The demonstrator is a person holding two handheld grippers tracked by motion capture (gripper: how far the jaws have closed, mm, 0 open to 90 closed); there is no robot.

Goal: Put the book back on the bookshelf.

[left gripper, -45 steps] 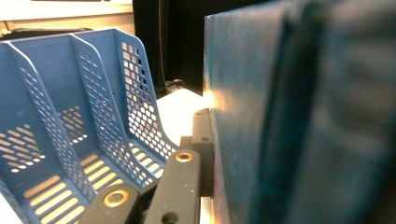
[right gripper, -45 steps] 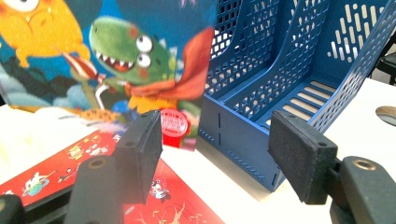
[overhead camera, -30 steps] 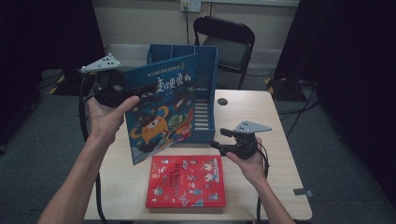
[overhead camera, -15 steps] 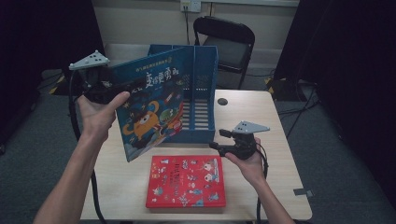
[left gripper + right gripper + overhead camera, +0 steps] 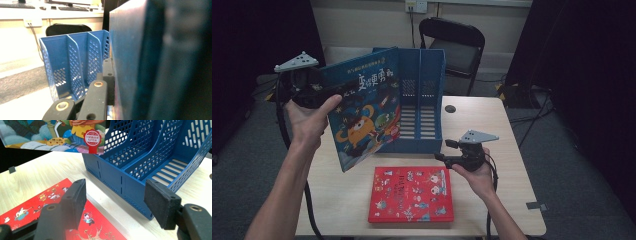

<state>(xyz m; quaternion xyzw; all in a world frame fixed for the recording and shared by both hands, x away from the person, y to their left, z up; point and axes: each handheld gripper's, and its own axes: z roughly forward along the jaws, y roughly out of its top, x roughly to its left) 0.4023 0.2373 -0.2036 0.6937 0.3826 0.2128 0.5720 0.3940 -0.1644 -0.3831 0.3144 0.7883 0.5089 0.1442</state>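
Filing looks about half begun: from the high view, the left gripper (image 5: 319,92) is clamped on the blue picture book (image 5: 362,112), held tilted in the air at the left front of the blue file rack (image 5: 432,100), not yet in a slot, while the red book (image 5: 411,194) lies untouched on the table (image 5: 502,150). Since a second ago the blue book has swung up and leftward. In the left gripper view, the jaws pinch the book's edge beside the rack's empty compartments. In the right gripper view, the right gripper (image 5: 115,205) hovers with jaws apart, holding nothing, over the red book's corner.

Dim room, dark surroundings; soft overall, near book (image 5: 160,60) blurred.
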